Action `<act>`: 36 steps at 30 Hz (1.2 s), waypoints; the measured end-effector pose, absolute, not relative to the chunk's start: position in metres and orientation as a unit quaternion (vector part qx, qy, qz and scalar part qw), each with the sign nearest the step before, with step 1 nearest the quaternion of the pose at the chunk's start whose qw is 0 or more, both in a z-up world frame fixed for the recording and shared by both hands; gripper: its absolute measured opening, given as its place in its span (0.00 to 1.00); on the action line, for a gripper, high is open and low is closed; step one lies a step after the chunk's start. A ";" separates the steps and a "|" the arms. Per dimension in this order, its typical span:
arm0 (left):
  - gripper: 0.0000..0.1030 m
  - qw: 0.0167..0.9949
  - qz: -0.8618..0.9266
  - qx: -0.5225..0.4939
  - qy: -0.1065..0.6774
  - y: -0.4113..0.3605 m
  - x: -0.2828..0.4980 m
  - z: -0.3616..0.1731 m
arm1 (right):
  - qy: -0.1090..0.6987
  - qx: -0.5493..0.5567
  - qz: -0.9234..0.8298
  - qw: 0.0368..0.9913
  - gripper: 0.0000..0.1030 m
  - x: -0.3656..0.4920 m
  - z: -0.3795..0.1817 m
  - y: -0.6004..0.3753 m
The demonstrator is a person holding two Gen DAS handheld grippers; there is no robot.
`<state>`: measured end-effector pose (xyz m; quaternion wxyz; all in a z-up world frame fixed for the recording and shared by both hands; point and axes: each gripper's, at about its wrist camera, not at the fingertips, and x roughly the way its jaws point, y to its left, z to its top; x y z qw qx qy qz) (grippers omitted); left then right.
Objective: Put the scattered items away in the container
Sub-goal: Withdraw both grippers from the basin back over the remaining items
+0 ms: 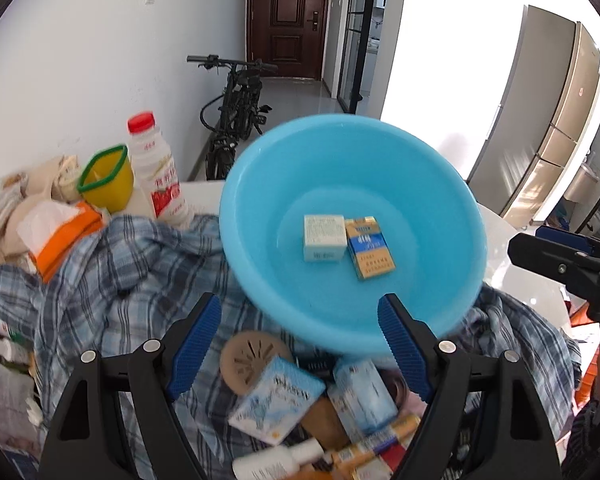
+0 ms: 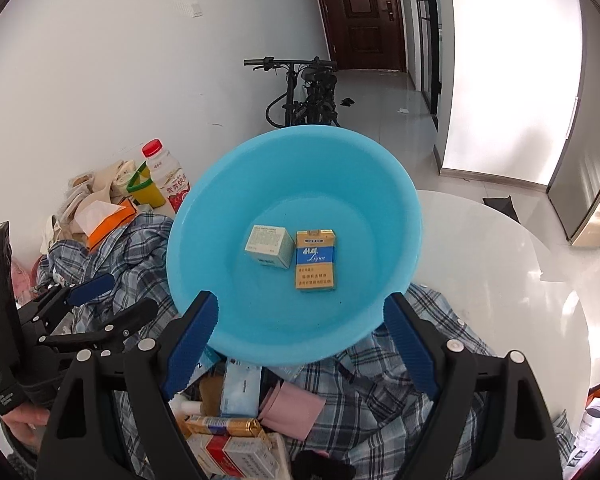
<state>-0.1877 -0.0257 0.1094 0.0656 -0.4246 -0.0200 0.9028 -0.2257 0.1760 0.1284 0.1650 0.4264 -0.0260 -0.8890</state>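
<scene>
Two boxes sit in the blue bowl [image 2: 260,184]

Both the left hand-held gripper [image 1: 300,344] and right hand-held gripper [image 2: 300,340] are wide open, holding nothing. The bowl seems to tilt on the checked shirt [image 1: 140,264], so a bump could tip it.

The glossy white round tabletop [image 2: 500,264] carries a crumpled blue-and-white plaid shirt [image 2: 140,256], a red-capped white plastic drink bottle [image 2: 166,178], a green-rimmed yellow plastic cup [image 1: 108,184] and an orange tissue pack [image 2: 108,216].
</scene>
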 end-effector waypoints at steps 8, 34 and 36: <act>0.80 0.059 0.904 -0.424 0.000 -0.031 -0.132 0.088 | -0.022 0.429 -0.886 0.177 0.83 -0.172 0.100 0.185; 0.80 0.026 0.879 -0.476 0.015 -0.051 -0.107 -0.002 | -0.045 0.465 -0.873 0.142 0.83 -0.112 0.021 0.223; 0.80 0.030 0.882 -0.471 0.024 -0.050 -0.114 -0.003 | -0.048 0.467 -0.871 0.142 0.83 -0.113 0.020 0.224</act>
